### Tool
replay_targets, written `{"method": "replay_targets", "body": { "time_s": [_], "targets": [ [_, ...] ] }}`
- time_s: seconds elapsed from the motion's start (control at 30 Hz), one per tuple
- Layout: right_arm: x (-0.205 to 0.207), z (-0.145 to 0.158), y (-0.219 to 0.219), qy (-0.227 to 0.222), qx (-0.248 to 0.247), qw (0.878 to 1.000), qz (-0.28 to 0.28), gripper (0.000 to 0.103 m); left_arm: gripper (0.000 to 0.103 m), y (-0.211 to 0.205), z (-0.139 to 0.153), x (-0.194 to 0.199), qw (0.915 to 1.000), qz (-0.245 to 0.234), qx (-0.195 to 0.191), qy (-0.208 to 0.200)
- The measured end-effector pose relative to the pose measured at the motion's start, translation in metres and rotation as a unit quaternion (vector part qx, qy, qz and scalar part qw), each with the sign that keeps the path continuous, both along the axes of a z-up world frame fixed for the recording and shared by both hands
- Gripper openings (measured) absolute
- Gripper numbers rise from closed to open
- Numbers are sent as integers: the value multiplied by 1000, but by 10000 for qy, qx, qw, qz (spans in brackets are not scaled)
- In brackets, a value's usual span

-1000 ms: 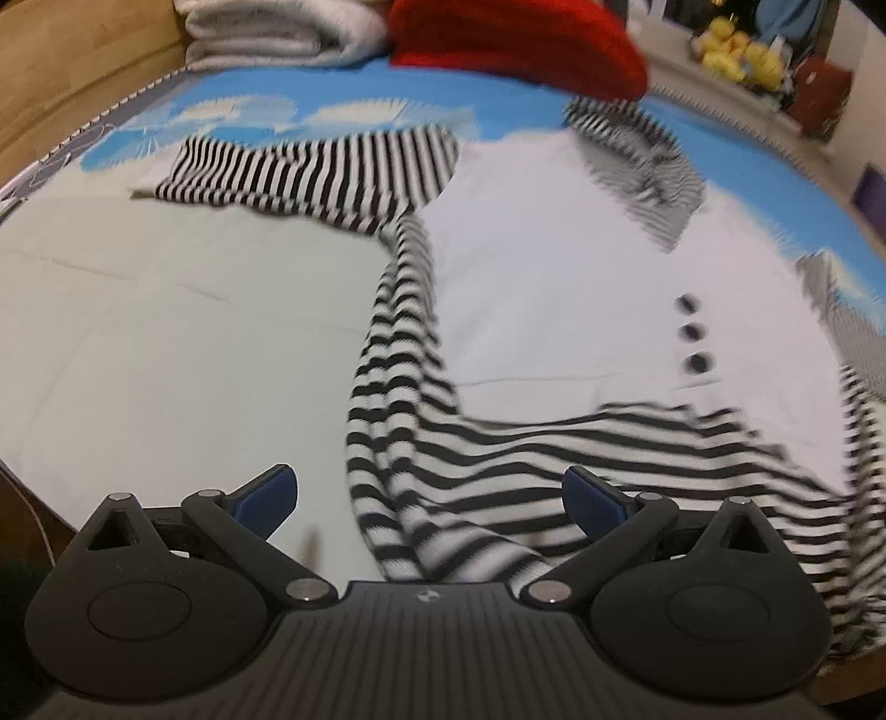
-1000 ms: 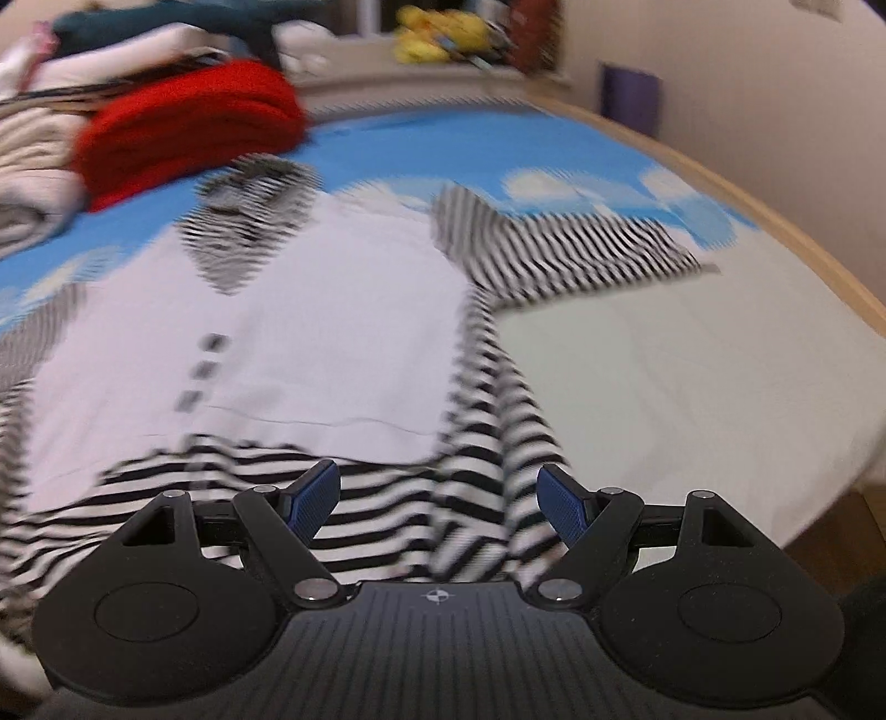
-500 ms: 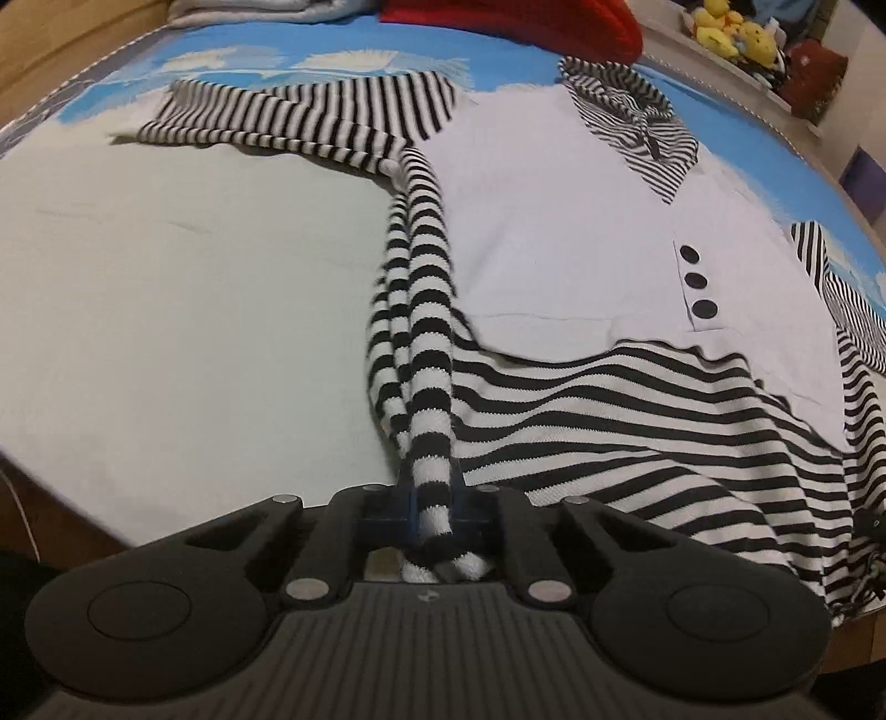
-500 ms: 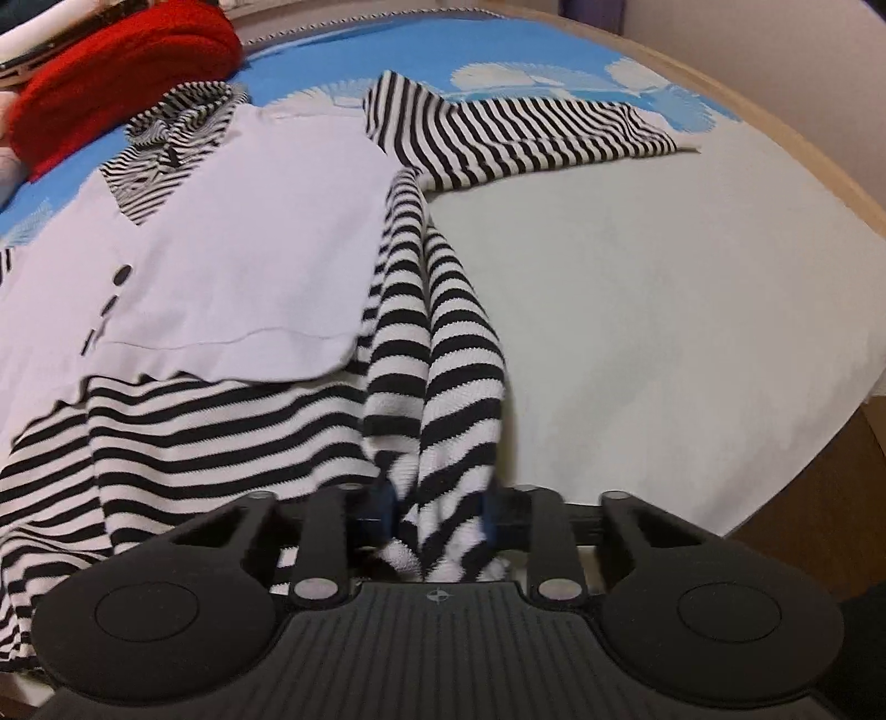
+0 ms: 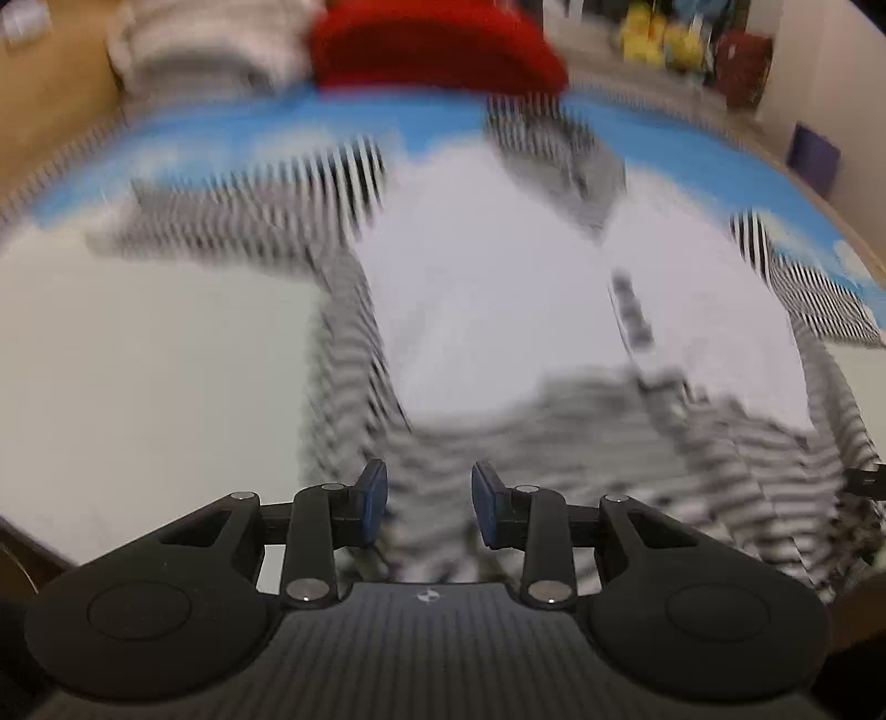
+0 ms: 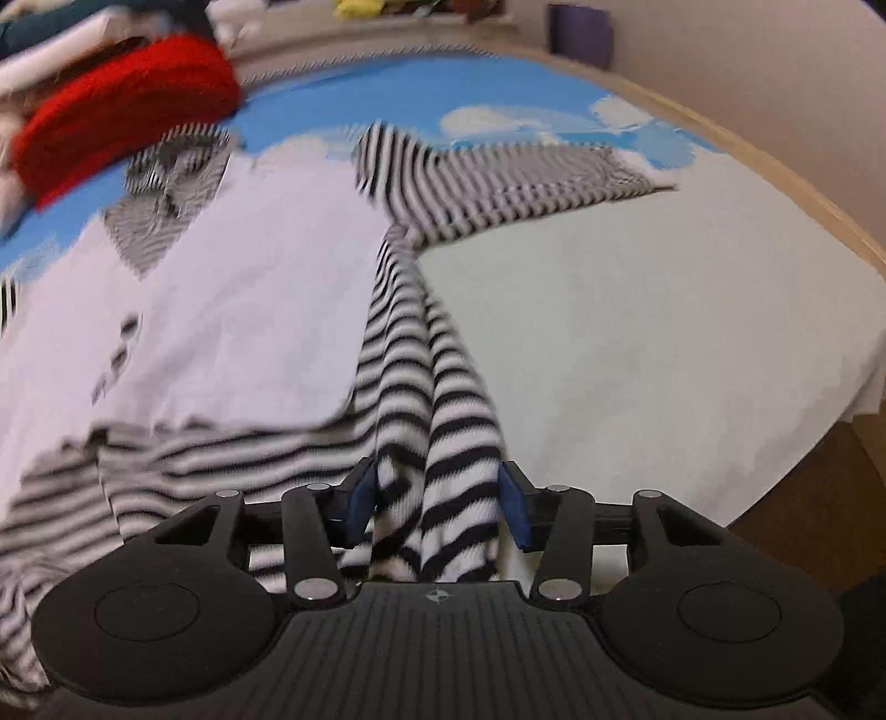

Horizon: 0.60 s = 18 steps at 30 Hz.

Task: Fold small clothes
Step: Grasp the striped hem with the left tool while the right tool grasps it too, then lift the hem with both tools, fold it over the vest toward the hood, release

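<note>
At the six o'clock edge of the left wrist view, the left gripper (image 5: pixel 427 507) stands with its blue pads (image 5: pixel 372 501) parted, its jaws having just been opening; blurred striped cloth shows through the gap, and neither pad presses on it. In the right wrist view the right gripper (image 6: pixel 437 501) sits at six o'clock too, its jaws also having just been opening; a bunched fold of the striped hem lies between the pads, brushing the left one, while the right pad stands just clear of it, so the tongs are loosened, not clamped. The garment (image 6: pixel 238 288), a small white top with black-and-white striped sleeves, hem and collar, lies spread flat on the bed (image 6: pixel 637 332), reaching from the grippers toward twelve o'clock. Its side seam runs up the middle of the right view, and one striped sleeve (image 6: pixel 515 177) stretches out toward one o'clock over the pale sheet. Dark buttons (image 6: pixel 119 354) sit at nine o'clock on the white front. Beyond the collar, toward eleven o'clock, a folded red knit (image 6: pixel 127 105) rests on the blue cloud-print sheet, beside a stack of pale folded clothes (image 5: pixel 194 50) seen in the left view.
</note>
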State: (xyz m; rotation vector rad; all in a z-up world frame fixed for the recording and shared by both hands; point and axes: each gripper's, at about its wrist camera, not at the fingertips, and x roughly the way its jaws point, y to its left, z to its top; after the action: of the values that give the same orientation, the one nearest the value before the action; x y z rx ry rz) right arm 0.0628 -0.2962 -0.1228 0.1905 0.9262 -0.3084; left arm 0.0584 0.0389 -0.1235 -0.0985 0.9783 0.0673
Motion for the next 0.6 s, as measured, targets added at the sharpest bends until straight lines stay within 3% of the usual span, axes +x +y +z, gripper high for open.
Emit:
{"method": "replay_targets", "body": {
  "time_s": [0.07, 0.13, 0.27, 0.33, 0.6],
  "targets": [
    [2, -10, 0, 341, 13, 9994, 1, 49, 36, 2, -21, 5, 9982, 117, -37, 589],
    [0, -13, -5, 373, 161, 9991, -123, 49, 36, 2, -19, 5, 9984, 146, 18, 541],
    [0, -4, 1, 196, -56, 9998, 26, 49, 40, -2, 3, 3, 9997, 130, 195, 70],
    [-1, 1, 2, 111, -95, 9999, 31, 50, 51, -3, 10, -2, 9994, 177, 250, -163],
    [-11, 26, 10, -476, -286, 9984, 137, 58, 58, -5, 41, 3, 9953, 298, 165, -912]
  ]
}}
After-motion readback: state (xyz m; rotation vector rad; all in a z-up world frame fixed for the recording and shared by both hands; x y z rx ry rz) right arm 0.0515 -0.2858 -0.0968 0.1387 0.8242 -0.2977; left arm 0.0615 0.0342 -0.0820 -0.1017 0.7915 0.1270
